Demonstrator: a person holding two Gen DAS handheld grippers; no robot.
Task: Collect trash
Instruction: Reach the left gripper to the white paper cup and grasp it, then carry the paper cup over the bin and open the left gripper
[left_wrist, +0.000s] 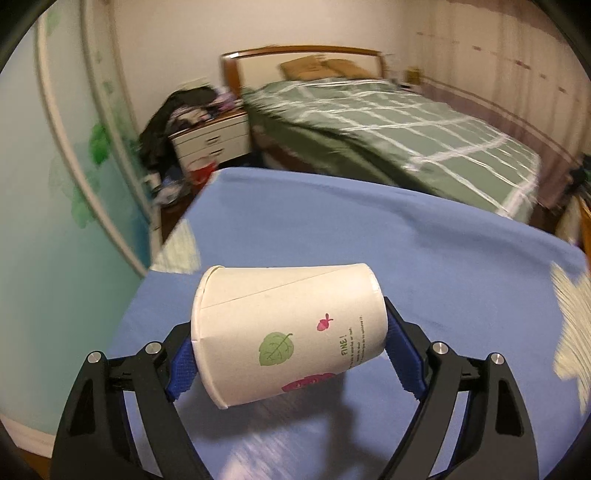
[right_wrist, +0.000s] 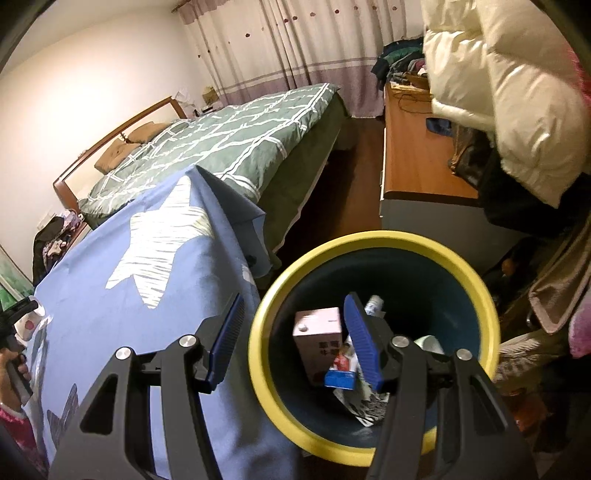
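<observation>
My left gripper (left_wrist: 290, 343) is shut on a white paper cup (left_wrist: 288, 332) with a green leaf print. The cup lies sideways between the blue pads, held above the blue tablecloth (left_wrist: 424, 258). My right gripper (right_wrist: 295, 336) is open and empty, held over the yellow rim of a dark blue trash bin (right_wrist: 291, 280). Inside the bin lie a pink carton (right_wrist: 319, 339), a small blue box (right_wrist: 340, 379) and crumpled wrappers (right_wrist: 364, 404). The left gripper and its cup show small at the left edge of the right wrist view (right_wrist: 20, 314).
The table with the blue star-print cloth (right_wrist: 129, 295) stands just left of the bin. A bed with a green checked cover (left_wrist: 406, 122) is beyond. A nightstand with clothes (left_wrist: 207, 129), a wooden desk (right_wrist: 417, 162) and a white puffer jacket (right_wrist: 517, 81) are around.
</observation>
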